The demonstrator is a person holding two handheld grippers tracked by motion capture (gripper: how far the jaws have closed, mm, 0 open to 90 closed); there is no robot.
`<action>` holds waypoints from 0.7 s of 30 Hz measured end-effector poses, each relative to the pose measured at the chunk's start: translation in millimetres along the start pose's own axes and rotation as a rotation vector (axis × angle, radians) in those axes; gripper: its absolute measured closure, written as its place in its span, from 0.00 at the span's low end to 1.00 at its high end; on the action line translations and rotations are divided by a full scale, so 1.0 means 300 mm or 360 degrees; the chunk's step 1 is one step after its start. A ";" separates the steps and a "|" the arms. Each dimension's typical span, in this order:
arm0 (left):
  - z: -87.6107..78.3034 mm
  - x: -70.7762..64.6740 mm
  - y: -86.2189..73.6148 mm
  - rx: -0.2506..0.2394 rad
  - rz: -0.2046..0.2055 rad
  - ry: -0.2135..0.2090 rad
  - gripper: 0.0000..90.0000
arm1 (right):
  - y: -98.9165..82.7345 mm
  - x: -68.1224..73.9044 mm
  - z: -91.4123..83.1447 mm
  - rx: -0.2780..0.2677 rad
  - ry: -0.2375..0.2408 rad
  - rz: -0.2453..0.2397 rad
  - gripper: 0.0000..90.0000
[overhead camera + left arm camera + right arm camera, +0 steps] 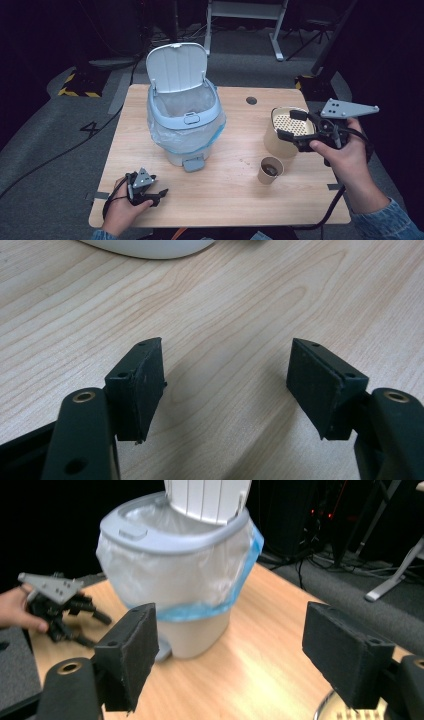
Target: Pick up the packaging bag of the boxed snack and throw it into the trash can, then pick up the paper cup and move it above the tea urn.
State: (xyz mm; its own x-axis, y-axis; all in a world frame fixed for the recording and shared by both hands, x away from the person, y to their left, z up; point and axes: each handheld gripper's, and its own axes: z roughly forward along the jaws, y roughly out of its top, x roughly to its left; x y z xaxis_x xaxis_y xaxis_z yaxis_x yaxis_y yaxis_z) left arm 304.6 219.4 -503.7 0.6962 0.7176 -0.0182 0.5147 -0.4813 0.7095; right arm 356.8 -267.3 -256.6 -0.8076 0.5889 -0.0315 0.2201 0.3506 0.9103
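My left gripper [159, 192] rests on the table [225, 197] near its front left corner, jaws wide and holding nothing. Past it stands the pale blue pedal bin [184, 125], lid up, a plastic liner folded over its rim. Right of the bin, a small paper cup [270, 170] stands just in front of the tan container with a perforated insert [286, 131]. My right gripper [291, 125] hovers over that container's rim, jaws spread wide and gripping nothing.
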 end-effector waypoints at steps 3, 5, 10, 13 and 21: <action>0.001 -0.001 0.001 0.0000 0.0000 0.0001 0.35 | -0.056 0.004 -0.024 0.0000 -0.0020 0.0017 0.24; 0.001 -0.001 0.001 0.0000 -0.0001 0.0001 0.35 | -0.097 0.008 -0.032 0.0014 -0.0023 0.0042 0.24; 0.001 0.000 0.001 0.0001 0.0001 0.0002 0.35 | -0.205 0.019 -0.024 0.0047 -0.0041 0.0060 0.20; 0.001 0.000 0.001 0.0002 0.0002 0.0003 0.35 | -0.296 0.029 -0.010 0.0072 -0.0066 0.0069 0.19; 0.002 -0.001 0.001 0.0001 0.0002 0.0004 0.35 | -0.435 0.030 0.021 0.0149 -0.0101 0.0111 0.18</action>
State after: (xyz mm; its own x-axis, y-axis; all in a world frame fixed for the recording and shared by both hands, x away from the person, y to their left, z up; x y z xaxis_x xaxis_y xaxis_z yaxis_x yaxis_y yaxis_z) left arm 304.8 218.8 -503.8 0.6957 0.7182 -0.0157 0.5140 -0.4825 0.7092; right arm 324.1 -303.2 -378.1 -0.7529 0.6581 0.0019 0.3273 0.3719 0.8686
